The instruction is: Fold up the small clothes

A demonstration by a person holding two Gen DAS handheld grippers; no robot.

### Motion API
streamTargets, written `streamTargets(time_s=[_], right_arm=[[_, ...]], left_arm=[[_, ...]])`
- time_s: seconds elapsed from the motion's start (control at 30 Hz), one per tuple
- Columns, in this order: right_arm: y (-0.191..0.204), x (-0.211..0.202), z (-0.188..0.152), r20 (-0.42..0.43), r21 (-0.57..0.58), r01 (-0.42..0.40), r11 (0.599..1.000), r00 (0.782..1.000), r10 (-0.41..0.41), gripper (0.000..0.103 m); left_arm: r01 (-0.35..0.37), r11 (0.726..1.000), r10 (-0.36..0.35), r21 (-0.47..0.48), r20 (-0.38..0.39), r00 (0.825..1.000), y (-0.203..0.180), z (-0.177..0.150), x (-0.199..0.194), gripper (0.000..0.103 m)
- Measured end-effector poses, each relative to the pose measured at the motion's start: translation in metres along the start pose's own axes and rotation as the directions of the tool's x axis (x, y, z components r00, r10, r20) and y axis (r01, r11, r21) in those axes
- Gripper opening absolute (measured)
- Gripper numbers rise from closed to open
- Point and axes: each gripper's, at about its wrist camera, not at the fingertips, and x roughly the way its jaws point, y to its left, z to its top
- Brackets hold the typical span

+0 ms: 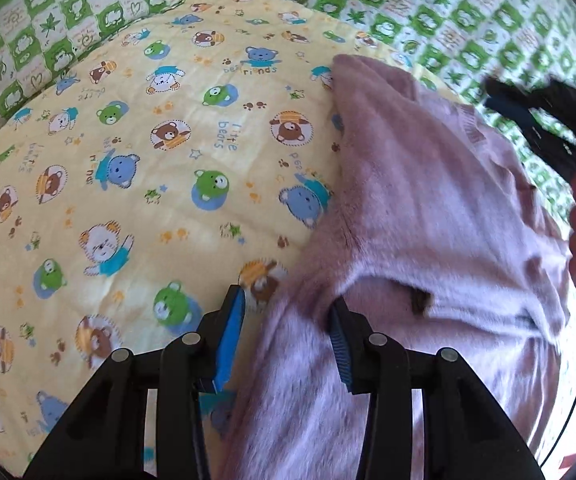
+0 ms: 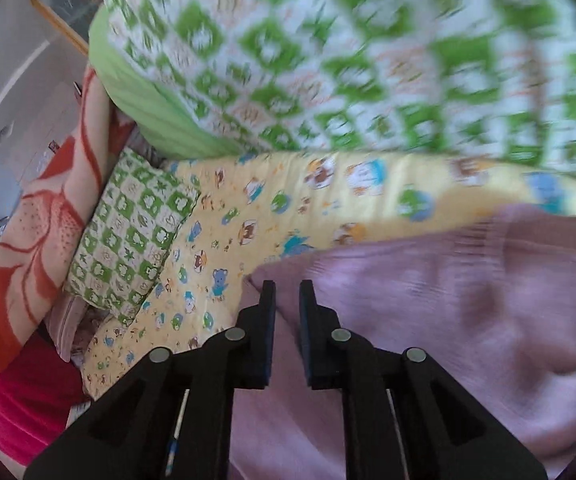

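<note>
Item: lilac fleece garment, small, lying rumpled on a yellow bear-print quilt; it fills the lower right of both wrist views, and its nearest flap looks already turned over, a judgement only. Left gripper: jaws part-open, straddling the garment's lower left edge, fleece between the pads though a firm pinch cannot be confirmed; placed there, it seems, to anchor or lift that edge. Right gripper: jaws narrow, a slim gap showing, nothing between them, poised over a corner at lower centre. Backdrop: green checked bedding, upper frame.
</note>
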Motion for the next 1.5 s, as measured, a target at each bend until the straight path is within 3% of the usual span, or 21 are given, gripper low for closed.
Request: streamTargets(time_s=[0.1, 0.23, 0.37, 0.5, 0.57, 0.77, 0.97, 1.0, 1.03, 1.13, 1.17, 1.23, 1.43, 1.5], right_arm=[[-0.027, -0.057, -0.014, 0.038, 0.046, 0.073, 0.996, 0.996, -0.075, 0.031], [-0.070, -0.130, -0.052, 0.079, 0.118, 0.195, 0.974, 0.975, -0.205, 0.032], [-0.119, -0.194, -0.102, 0.077, 0.236, 0.322, 0.917, 0.934, -0.348, 0.032], [-0.157, -0.234, -0.141, 0.058, 0.349, 0.382, 0.855, 0.902, -0.427, 0.032], [-0.167, -0.245, -0.155, 0.056, 0.391, 0.382, 0.837, 0.898, -0.436, 0.032], [-0.170, -0.247, -0.176, 0.051, 0.414, 0.375, 0.830, 0.900, -0.432, 0.035], [-0.163, -0.223, -0.168, 0.004, 0.290, 0.425, 0.857, 0.895, -0.445, 0.034], [-0.161, -0.220, -0.166, -0.010, 0.260, 0.430, 0.864, 0.896, -0.443, 0.013], [-0.155, -0.219, -0.163, -0.014, 0.226, 0.428, 0.875, 0.900, -0.436, 0.006], [-0.136, -0.249, -0.149, 0.131, 0.209, 0.385, 0.899, 0.900, -0.415, 0.006], [-0.131, -0.262, -0.144, 0.188, 0.210, 0.372, 0.904, 0.892, -0.410, 0.006], [-0.131, -0.272, -0.133, 0.219, 0.207, 0.408, 0.889, 0.867, -0.448, 0.006], [-0.178, -0.222, -0.139, 0.001, 0.224, 0.521, 0.824, 0.845, -0.535, 0.007], [-0.181, -0.222, -0.143, -0.003, 0.248, 0.523, 0.816, 0.842, -0.539, 0.014]], left_arm=[[0.021, 0.999, -0.022, 0.027, 0.002, 1.000, -0.002, -0.005, -0.017, 0.042], [0.069, 0.997, -0.070, 0.039, 0.028, 0.997, -0.013, -0.004, -0.042, 0.042], [0.108, 0.992, -0.111, 0.064, 0.055, 0.992, -0.032, 0.013, -0.048, 0.044], [0.111, 0.989, -0.118, 0.097, 0.071, 0.991, -0.059, 0.030, -0.036, 0.044], [0.097, 0.988, -0.106, 0.117, 0.073, 0.992, -0.074, 0.038, -0.024, 0.046], [0.045, 0.986, -0.048, 0.159, 0.012, 0.999, -0.092, 0.043, 0.019, 0.046], [0.017, 0.987, -0.013, 0.162, -0.025, 1.000, -0.088, 0.034, 0.039, 0.047], [0.017, 0.986, -0.013, 0.163, -0.026, 1.000, -0.088, 0.034, 0.039, 0.047], [0.015, 0.986, -0.011, 0.167, -0.027, 1.000, -0.089, 0.035, 0.038, 0.046], [0.004, 0.984, 0.001, 0.179, -0.026, 1.000, -0.089, 0.035, 0.038, 0.047], [0.000, 0.984, 0.005, 0.177, -0.029, 1.000, -0.087, 0.035, 0.039, 0.048], [0.002, 0.987, 0.002, 0.161, -0.025, 1.000, -0.085, 0.033, 0.038, 0.048], [-0.015, 0.985, 0.019, 0.171, -0.021, 1.000, -0.086, 0.030, 0.037, 0.048], [-0.021, 0.983, 0.025, 0.183, -0.020, 0.999, -0.085, 0.027, 0.031, 0.047]])
